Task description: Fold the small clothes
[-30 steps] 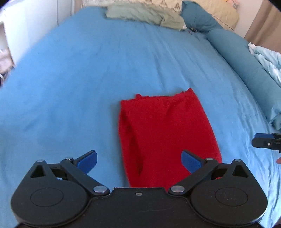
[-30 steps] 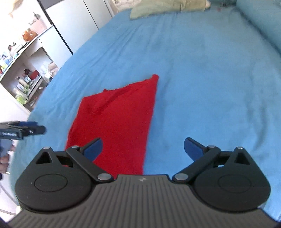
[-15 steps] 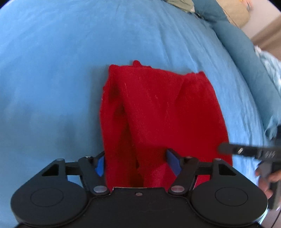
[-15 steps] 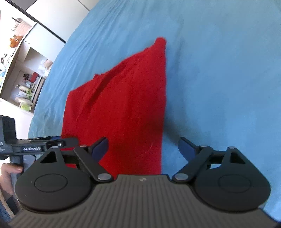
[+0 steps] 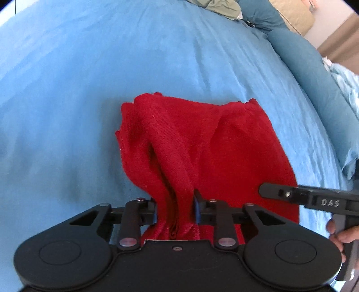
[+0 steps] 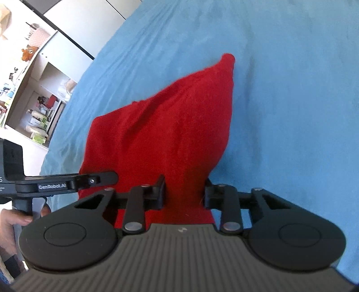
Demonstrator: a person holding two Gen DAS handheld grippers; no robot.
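A red knit garment [image 5: 213, 143] lies folded lengthwise on the blue bed sheet [image 5: 89, 89]. My left gripper [image 5: 175, 206] is shut on its near left edge, and the cloth bunches into a raised ridge between the fingers. My right gripper [image 6: 185, 193] is shut on the near right edge of the same garment [image 6: 175, 125], which rises toward it. Each gripper shows from the side in the other view: the right one [image 5: 309, 200] at the garment's right, the left one [image 6: 67, 182] at its left.
The bed sheet [image 6: 291, 89] spreads wide around the garment. A green cloth [image 5: 215, 5] and pillows [image 5: 294, 15] lie at the far end. A blue bolster [image 5: 318, 89] runs along the right side. Shelves with clutter [image 6: 38, 96] stand off the left edge.
Both grippers came down onto the garment's near edge and shut on it. The cloth is now pulled up into ridges at both corners.
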